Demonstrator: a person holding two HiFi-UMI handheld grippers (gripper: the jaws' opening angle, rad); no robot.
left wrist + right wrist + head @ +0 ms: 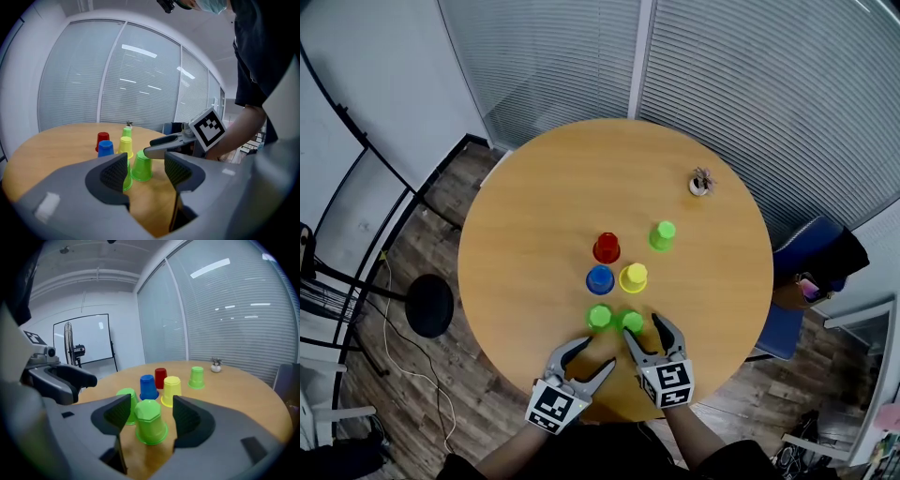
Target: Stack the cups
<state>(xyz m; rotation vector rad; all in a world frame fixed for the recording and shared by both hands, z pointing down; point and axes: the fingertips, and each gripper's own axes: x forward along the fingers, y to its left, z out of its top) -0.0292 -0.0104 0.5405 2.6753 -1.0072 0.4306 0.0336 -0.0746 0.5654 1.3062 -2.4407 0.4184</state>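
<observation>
These cups look like thin, light plastic, all mouth-down, so I'd guess they squash or skid if pinched hard. I'd take one gently across the sides, about mid-height.

The right gripper is wide open with a green cup standing between its jaws, and nothing presses on it. That cup sits just nearer me than the blue cup, slightly right. The left gripper is slack and empty too, nearer me again than the blue cup.

The head view gives the whole six-cup layout. Only the right gripper view shows the gaps either side of the green cup.
</observation>
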